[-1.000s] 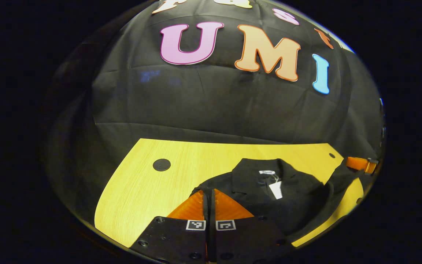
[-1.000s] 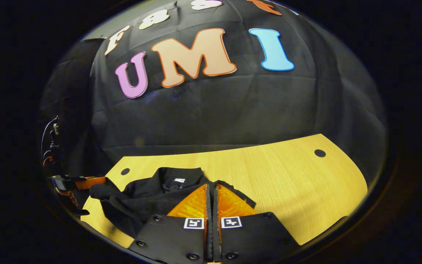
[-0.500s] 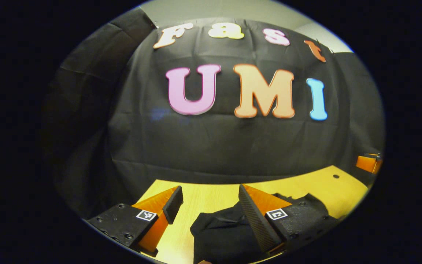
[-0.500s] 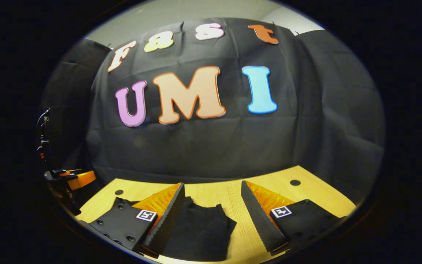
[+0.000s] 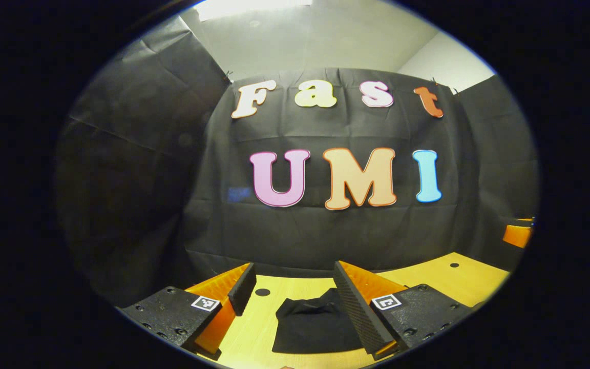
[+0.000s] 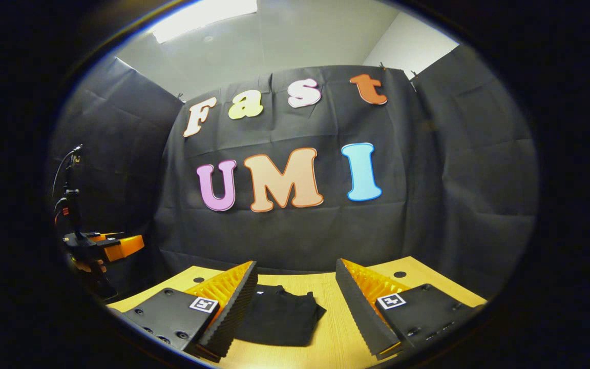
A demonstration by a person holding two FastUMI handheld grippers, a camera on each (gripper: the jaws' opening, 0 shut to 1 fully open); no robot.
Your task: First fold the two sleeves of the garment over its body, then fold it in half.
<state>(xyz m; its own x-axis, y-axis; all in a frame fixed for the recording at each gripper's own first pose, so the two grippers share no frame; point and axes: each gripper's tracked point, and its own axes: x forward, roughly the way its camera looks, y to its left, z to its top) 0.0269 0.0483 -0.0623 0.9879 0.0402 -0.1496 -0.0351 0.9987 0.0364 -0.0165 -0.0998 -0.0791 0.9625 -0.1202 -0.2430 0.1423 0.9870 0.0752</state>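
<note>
Garment (image 5: 318, 328): dark folded bundle, flat on table (image 5: 254, 338). Left tool (image 5: 292, 297) and right tool (image 6: 297, 294): both released, raised above it (gripping nothing). Advice: check edges align; withdraw without snagging cloth.

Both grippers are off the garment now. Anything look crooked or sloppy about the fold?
Mostly fine: the garment lies as a compact bundle on the table. One corner pokes out at its right edge in the right gripper view, so the layers aren't quite flush.
</note>
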